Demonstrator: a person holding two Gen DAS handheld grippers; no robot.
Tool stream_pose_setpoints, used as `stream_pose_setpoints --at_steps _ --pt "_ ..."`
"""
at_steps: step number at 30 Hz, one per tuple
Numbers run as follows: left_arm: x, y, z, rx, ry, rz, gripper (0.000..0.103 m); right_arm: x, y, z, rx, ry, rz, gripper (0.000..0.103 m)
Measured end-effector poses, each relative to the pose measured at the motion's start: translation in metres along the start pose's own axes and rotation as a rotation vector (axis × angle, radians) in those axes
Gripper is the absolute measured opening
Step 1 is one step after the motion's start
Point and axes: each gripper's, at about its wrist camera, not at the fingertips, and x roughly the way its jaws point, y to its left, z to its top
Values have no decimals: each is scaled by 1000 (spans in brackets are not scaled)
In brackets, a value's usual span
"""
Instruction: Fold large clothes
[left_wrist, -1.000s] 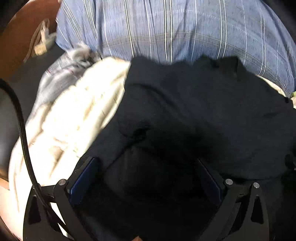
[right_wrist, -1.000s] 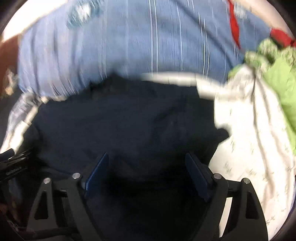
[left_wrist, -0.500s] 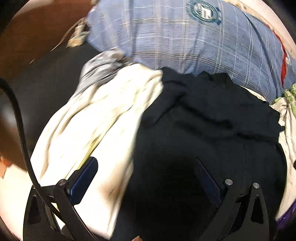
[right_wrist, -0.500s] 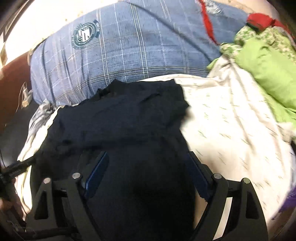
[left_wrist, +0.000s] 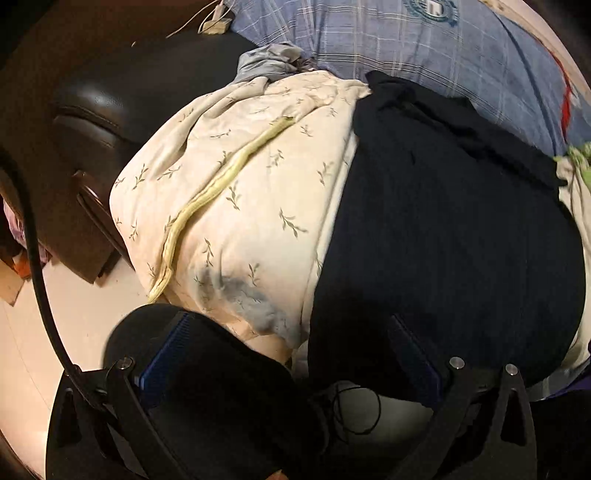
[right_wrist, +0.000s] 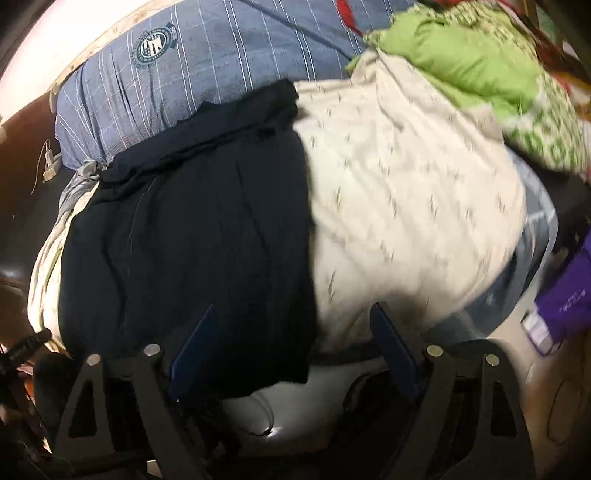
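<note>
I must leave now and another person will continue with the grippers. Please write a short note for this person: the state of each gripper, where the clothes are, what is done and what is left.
Left gripper: open, holds nothing, near the bed's front edge.
Right gripper: open, holds nothing, over the front hem of the dark garment.
The dark garment lies spread lengthwise on the cream leaf-print quilt, its far end bunched against the blue plaid pillow. Green bedding is piled at the far right.
Done: the garment is laid out, roughly flat.
Left: smooth the bunched far end, then grip it and make the folds. No fold is visible yet.
</note>
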Motion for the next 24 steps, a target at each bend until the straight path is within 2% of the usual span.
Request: stream_pose_setpoints --at_steps 3,6,9,10,15,18,21,24 --pt "10 -14 -8 76 -12 15 103 15 3 -10 -27 0 -5 85" --pt "29 -22 -13 143 22 3 103 27 2 -19 -23 15 -13 85" --pt "38 -17 -13 94 46 -102 103 36 -4 -20 19 21 16 85" --pt "42 -11 -12 49 62 -160 103 37 -5 -21 32 20 26 85" --pt "54 4 -8 -31 105 -225 103 46 0 -21 34 29 99 85" --pt "61 -1 -4 -22 126 -260 103 58 10 -21 3 58 104 85" --pt "55 -14 -2 23 110 -297 102 66 19 -20 -29 80 134 83" --pt "53 -28 -3 93 98 -305 100 68 19 -17 -25 92 118 70"
